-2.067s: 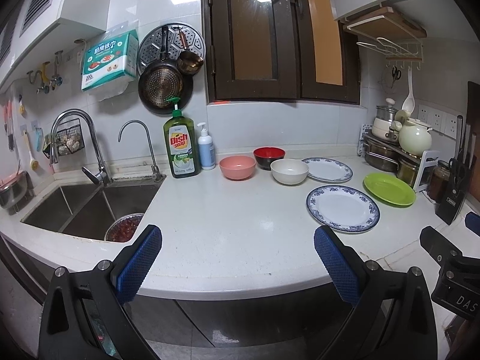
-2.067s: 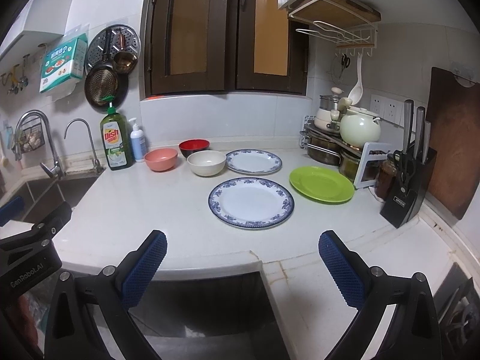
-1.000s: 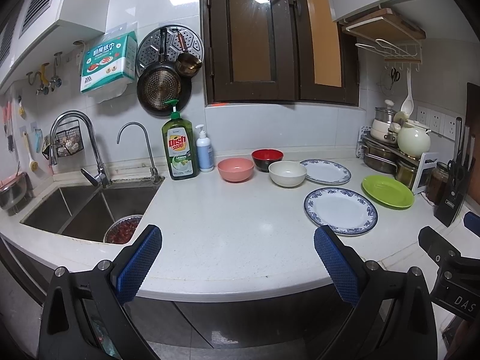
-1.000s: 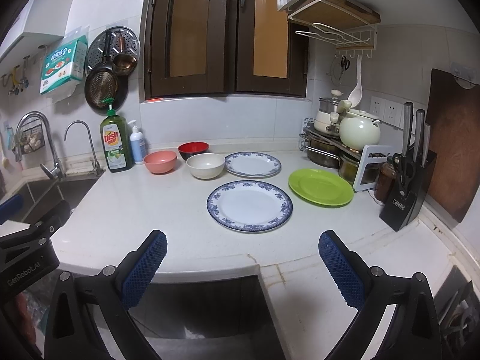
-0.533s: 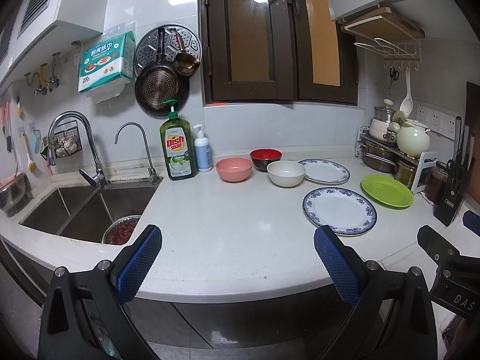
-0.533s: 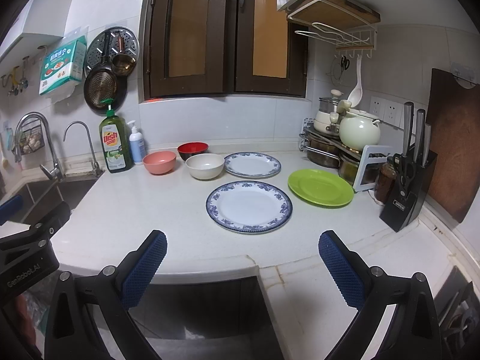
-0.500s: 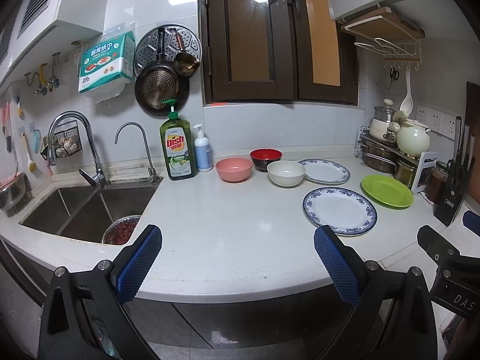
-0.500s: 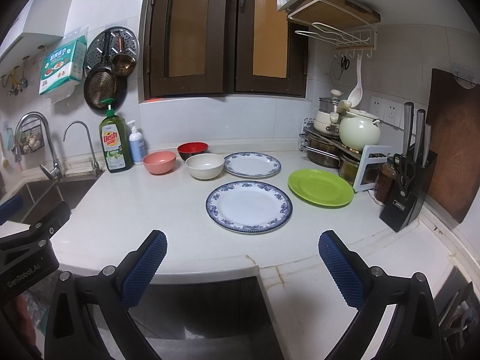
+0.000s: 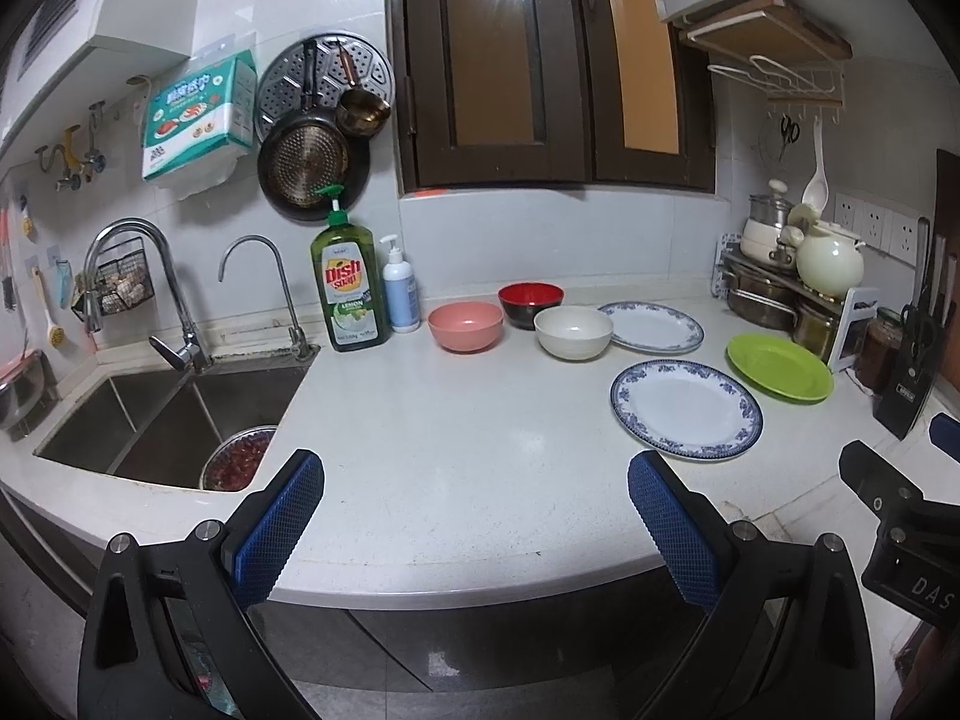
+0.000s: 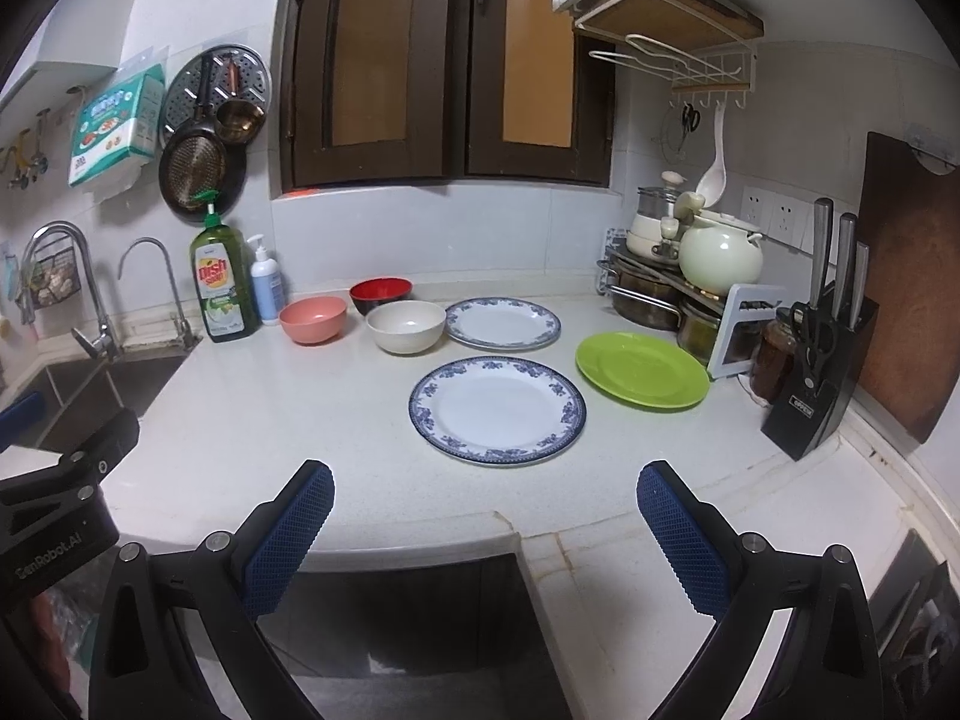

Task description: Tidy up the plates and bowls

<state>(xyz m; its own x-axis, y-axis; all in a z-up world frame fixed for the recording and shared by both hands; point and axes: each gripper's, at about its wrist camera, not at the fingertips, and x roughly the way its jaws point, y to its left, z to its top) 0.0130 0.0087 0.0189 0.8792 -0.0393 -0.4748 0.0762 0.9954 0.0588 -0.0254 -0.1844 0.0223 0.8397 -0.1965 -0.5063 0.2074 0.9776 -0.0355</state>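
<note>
On the white counter (image 9: 456,432) stand a pink bowl (image 9: 465,326), a red and black bowl (image 9: 531,303) and a white bowl (image 9: 573,331). A blue-rimmed plate (image 9: 686,408) lies nearest, a second blue-rimmed plate (image 9: 654,327) behind it, and a green plate (image 9: 779,367) to the right. The same big plate (image 10: 497,409), green plate (image 10: 642,369) and white bowl (image 10: 406,326) show in the right wrist view. My left gripper (image 9: 474,516) and right gripper (image 10: 485,516) hang open at the counter's front edge, both with nothing between their fingers.
A double sink (image 9: 162,414) with taps and a bowl of red food lies left. Dish soap (image 9: 351,288) and a pump bottle (image 9: 401,285) stand by the wall. Stacked pots (image 10: 690,276), a jar and a knife block (image 10: 822,360) crowd the right corner.
Both views have shifted only slightly; the dishes sit a little lower and closer in frame. Neither gripper has changed its opening.
</note>
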